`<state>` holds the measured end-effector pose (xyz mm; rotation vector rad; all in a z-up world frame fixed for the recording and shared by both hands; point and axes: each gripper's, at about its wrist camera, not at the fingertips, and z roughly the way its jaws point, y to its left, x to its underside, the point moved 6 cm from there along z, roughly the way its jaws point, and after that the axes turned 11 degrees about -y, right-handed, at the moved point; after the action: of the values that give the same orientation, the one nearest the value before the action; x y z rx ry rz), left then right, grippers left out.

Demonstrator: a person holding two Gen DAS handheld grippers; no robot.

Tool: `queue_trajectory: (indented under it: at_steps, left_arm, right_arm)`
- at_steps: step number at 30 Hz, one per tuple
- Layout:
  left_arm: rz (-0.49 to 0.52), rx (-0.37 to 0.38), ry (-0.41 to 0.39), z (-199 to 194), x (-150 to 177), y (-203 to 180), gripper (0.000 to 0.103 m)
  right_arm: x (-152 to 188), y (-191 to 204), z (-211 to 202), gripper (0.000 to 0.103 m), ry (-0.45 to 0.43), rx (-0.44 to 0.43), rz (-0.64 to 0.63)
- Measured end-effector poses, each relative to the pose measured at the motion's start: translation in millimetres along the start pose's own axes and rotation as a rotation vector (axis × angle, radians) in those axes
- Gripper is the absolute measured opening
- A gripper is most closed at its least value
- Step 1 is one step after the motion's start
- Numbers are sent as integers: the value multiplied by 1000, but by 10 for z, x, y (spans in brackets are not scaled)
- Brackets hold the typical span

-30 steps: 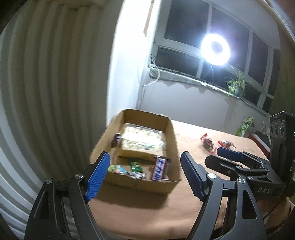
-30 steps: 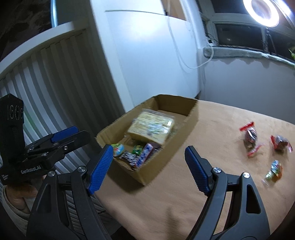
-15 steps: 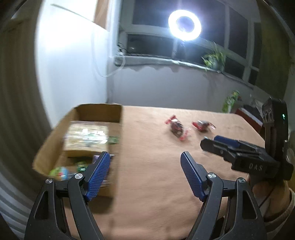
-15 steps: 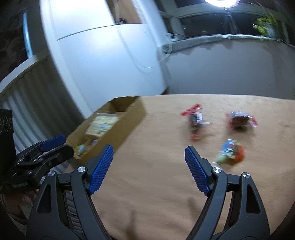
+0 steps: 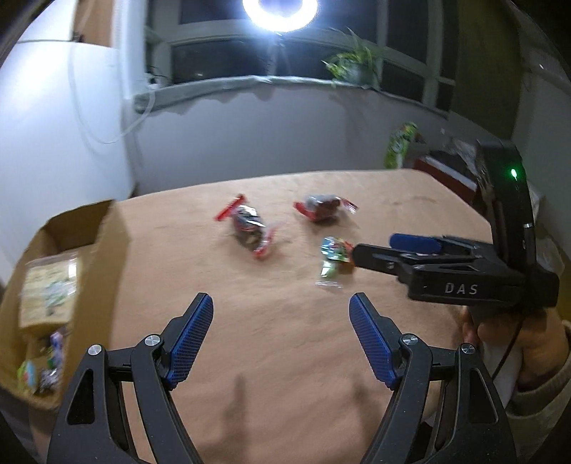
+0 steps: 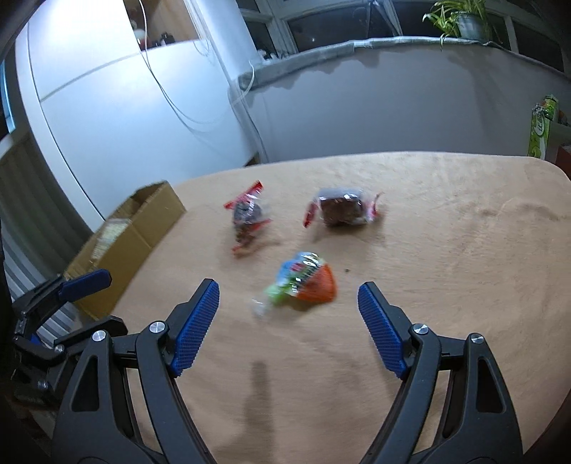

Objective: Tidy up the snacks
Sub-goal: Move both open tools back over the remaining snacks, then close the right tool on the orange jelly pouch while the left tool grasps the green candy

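Observation:
Three wrapped snacks lie loose on the tan table: a red-ended dark packet (image 5: 249, 225) (image 6: 248, 217), a clear wrap with a brown cake (image 5: 323, 207) (image 6: 340, 210), and a colourful green-and-orange packet (image 5: 333, 258) (image 6: 303, 280). The cardboard box (image 5: 89, 228) (image 6: 142, 228) at the left holds a large pale bag and several small sweets. My left gripper (image 5: 282, 333) is open over bare table, short of the snacks. My right gripper (image 6: 289, 326) is open too, the colourful packet just beyond its tips. In the left wrist view the right gripper (image 5: 371, 250) reaches in from the right.
A white wall panel (image 6: 125, 107) and a grey low wall (image 5: 249, 132) border the table's far side. A green carton (image 5: 399, 144) stands past the far right corner. A ring lamp (image 5: 280, 14) glares above. A hand in a pale sleeve (image 5: 517, 339) holds the right gripper.
Both views have swung right, from the box toward the loose snacks, which now sit ahead of the fingers. The box has slid to the left edge. Both grippers stay open.

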<state>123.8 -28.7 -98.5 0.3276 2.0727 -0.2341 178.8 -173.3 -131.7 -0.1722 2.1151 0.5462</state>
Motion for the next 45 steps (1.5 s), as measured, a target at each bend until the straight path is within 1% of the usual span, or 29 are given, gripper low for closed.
queue_trajectory:
  at_steps: [2,6,10,13,15,16,17,18,19,20,21,23,25,26,27,29,31,33,40,45]
  left_arm:
    - [18,28,28,132,25,-78,79]
    - [17,95,78,383,84,-213,79]
    - [69,101,103,566,131,-316,79]
    - [81,109,107,672,115,-344,79]
    - [83,109,109,727,88,-350,78]
    - [84,108,110,760,67,-354,78]
    - [83,109,108,786,53,-352,77]
    - [80,112,108,808,34,-355,75]
    - [77,115,110,834,23,-358,74]
    - [76,119,111,858,12,-365,73]
    - [74,122,115,898,9,-371,72]
    - [73,126,134,958,19,-379,66]
    - [82,139,156,996,39,-418,53]
    - [98,150,170,1011,59,-456,51]
    - [109,148,169,1011,68,-476,49]
    - [113,155,169,1002,72,-502,42]
    - [109,155,166,995,70,-500,30]
    - [108,155,165,996,61,-490,23]
    - [118,144,155,976,65,-489,22]
    - [103,139,145,951,72,-477,21]
  right_arm:
    - [15,-56,77,83,33,4,-19]
    - [43,-152,216,83,93,5,-67]
    - [46,-175,355,83,136,-31,-85]
    - [25,-133,454,83,161,-78,-100]
    - [22,-117,534,82,181,-82,-123]
    - [14,-113,559,75,188,-79,-138]
    - [12,-103,571,63,191,-80,-148]
    - [3,-111,571,55,190,-80,-154]
    - [-8,-138,562,45,188,-87,-142]
    - [-12,-171,551,44,185,-92,-128]
    - [-10,-204,543,44,182,-90,-118]
    - [-3,-284,508,43,176,-100,-86]
    - [-3,-336,476,43,171,-105,-66]
    - [-3,-358,463,43,167,-107,-57]
    - [-1,-385,452,43,164,-110,-44]
    - [-11,-430,444,42,156,-111,-22]
    - [-13,-465,440,42,150,-117,-2]
    - [-15,-477,439,42,146,-118,1]
    - [-19,-510,444,42,140,-137,30]
    - [-19,-522,439,42,136,-139,32]
